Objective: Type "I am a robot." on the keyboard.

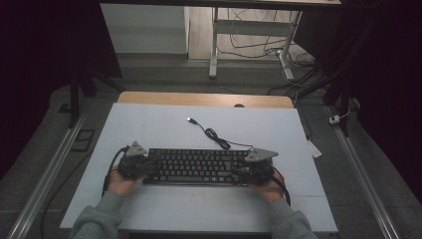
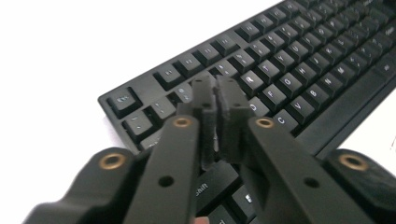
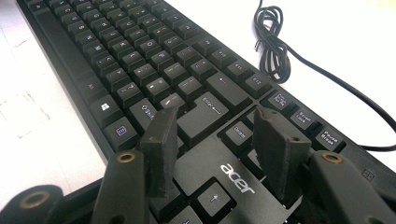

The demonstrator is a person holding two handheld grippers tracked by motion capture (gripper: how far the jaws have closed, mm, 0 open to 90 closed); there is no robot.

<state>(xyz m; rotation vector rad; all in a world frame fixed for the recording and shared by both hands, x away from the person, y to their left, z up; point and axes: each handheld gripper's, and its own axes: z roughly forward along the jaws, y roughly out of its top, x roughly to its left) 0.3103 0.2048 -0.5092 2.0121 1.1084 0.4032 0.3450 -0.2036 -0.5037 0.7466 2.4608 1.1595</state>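
Jaws over keyboard (image 1: 196,166) ends, prob. touching

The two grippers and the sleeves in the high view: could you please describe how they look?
Both the left gripper and the right gripper are black, each topped by a grey three-cornered plate, with a black cable trailing back past the hand. Their black jaws are slim bars with brass-coloured rivets and dark, flat pads. The person wears grey-green sleeves.

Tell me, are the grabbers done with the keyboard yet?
Not yet, it seems. The keyboard lies flat on the white table, its cable unplugged and loose. The left gripper hovers nearly shut over the left keys; the right gripper stands open over the right end. No key looks pressed, and nothing is gripped.
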